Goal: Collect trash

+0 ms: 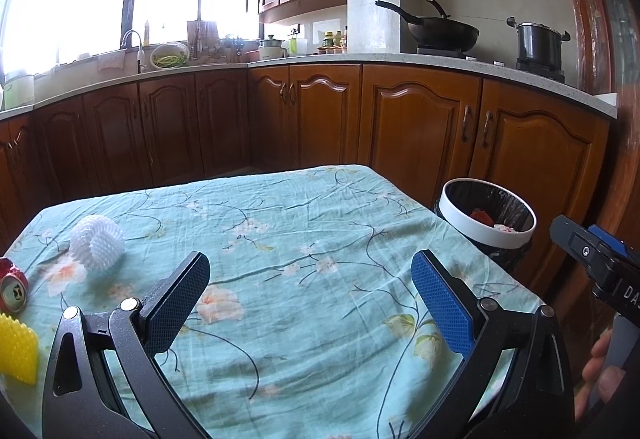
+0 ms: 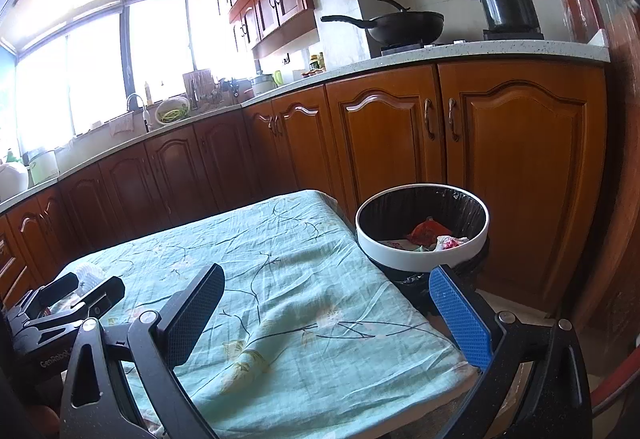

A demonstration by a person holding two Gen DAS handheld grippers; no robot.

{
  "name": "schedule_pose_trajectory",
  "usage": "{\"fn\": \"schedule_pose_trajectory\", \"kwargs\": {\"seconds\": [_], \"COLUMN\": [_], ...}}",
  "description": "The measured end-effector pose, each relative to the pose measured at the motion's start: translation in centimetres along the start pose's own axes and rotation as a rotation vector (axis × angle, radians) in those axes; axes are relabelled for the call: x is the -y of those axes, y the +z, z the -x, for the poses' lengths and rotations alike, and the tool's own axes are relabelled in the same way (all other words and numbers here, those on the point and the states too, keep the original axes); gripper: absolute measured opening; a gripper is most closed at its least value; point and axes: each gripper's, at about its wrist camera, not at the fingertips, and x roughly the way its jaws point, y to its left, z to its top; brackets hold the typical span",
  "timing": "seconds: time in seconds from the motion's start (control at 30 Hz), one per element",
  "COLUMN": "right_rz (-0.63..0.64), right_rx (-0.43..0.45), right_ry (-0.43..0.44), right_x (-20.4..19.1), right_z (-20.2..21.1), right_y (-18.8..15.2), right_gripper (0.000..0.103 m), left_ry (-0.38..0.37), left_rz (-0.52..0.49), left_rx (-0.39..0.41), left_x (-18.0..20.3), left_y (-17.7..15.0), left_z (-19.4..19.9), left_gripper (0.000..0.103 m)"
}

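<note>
a table covered by a wrinkled teal floral cloth. near its left edge lie a white foam fruit net, a crushed red can and a yellow foam net, closest to the near-left corner.

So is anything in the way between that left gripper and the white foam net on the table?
Nothing visible. Only bare tablecloth lies between the open left gripper and the white foam net, which sits ahead, off to its left.

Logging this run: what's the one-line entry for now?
left gripper open, empty | right gripper open, empty | foam net, can on table | bin holds trash
</note>
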Motion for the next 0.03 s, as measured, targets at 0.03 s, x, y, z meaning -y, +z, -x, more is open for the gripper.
{"fn": "schedule_pose_trajectory", "kwargs": {"seconds": [0.03], "right_rz": [-0.001], "right_rx": [-0.003], "right_ry": [-0.001], "right_x": [-0.01], "right_z": [-0.13], "right_y": [0.03], "right_gripper": [0.103], "left_ry": [-0.002], "left_rz": [0.001], "left_rx": [-0.003], "left_x": [-0.03], "left_y": [0.02], "left_z": [-0.07], "left_gripper": [0.103]}}
